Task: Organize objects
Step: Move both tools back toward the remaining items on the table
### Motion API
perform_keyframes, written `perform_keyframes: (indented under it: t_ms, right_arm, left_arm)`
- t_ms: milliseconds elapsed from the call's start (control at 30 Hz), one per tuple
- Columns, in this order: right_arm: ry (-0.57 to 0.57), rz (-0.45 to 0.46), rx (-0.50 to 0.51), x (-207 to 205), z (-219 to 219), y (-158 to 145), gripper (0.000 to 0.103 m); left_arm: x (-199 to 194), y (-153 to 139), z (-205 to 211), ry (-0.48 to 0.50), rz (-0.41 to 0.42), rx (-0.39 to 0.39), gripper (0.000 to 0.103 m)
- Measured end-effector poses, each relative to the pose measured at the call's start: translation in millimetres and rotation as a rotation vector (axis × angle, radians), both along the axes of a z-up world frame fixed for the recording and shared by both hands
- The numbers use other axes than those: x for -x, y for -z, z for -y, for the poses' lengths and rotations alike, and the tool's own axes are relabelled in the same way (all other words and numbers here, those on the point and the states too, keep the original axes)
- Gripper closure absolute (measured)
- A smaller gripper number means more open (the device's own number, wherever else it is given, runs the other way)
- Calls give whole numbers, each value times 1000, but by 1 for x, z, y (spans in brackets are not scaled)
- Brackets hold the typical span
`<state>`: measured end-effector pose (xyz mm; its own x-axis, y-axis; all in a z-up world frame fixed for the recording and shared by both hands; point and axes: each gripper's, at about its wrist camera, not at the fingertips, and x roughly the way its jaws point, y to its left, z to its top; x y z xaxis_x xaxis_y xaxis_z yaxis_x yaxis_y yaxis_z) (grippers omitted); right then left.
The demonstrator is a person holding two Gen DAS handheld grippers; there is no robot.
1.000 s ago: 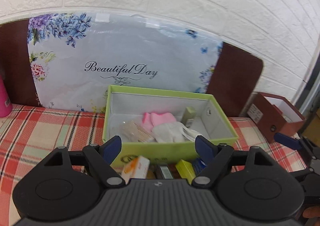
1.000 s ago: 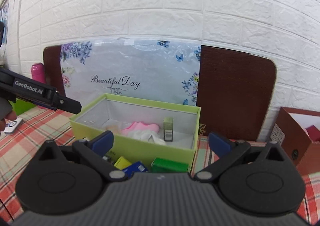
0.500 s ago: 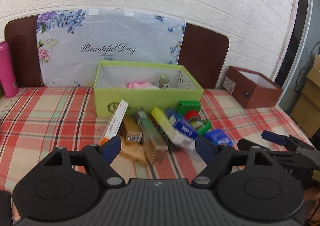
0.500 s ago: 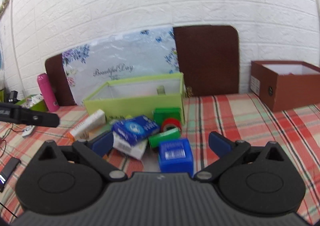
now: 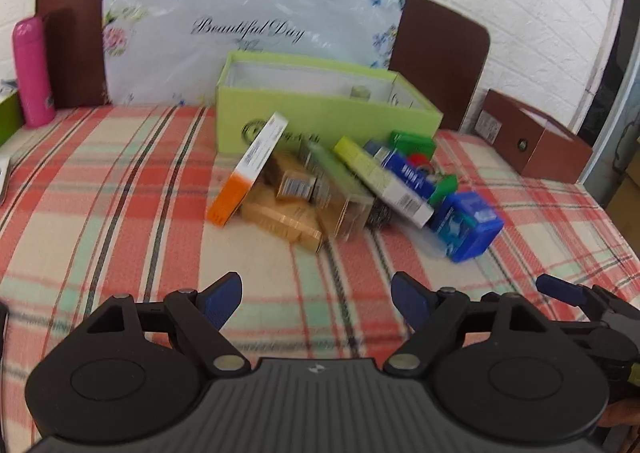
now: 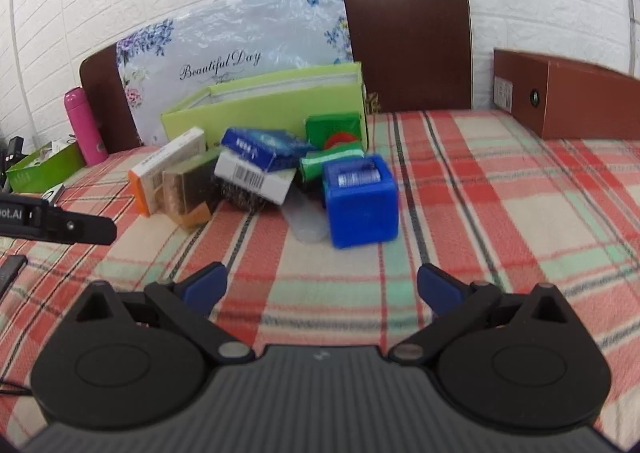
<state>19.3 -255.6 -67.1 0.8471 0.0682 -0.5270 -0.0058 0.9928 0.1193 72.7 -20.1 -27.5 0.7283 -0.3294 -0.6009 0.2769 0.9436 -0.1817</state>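
floral board (image 5: pixel 248 29) reading "Beautiful Day", green box (image 5: pixel 320 117)

One green open box (image 5: pixel 320 121), one brown box (image 5: pixel 536 145), one pink bottle (image 5: pixel 34 71), one blue cube (image 6: pixel 360 201) and two grippers, left (image 5: pixel 316 303) and right (image 6: pixel 320 289)
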Motion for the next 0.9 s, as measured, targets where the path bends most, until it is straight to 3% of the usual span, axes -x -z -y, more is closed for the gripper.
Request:
perform_keyframes:
  t_ms: [200,333,400,433,467,500,567,733,900]
  right_arm:
    - [23,7,73,-42,4,-7,0]
    - [18,-16,107,-69,3,-1,7]
    - [22,-24,113,-79,3,2,14]
    - [22,-28,115,-83,4,4,23]
    - [23,-35,117,-87,5,6,41]
    - [32,-46,122,-88,5,6,49]
    - [28,-42,108,-82,7,5,48]
    - [-22,-35,83,-45,1,-5,48]
    - [-119,-97,-2,-4,-9,-4,48]
  left_arm:
    - [-29,-3,19,21,24,4,18]
    - [-50,2,26,6,11,16,22]
    - [-60,3,28,-2,-7,19,33]
    - [-65,4,29,-3,-18,22,36]
    - [-69,5,30,0,-27,28,46]
    - [-72,6,30,5,-39,32,59]
    - [-75,7,28,11,-60,53,71]
    - [-54,1,18,26,-38,39,76]
    - [-5,2,-10,79,-62,-3,79]
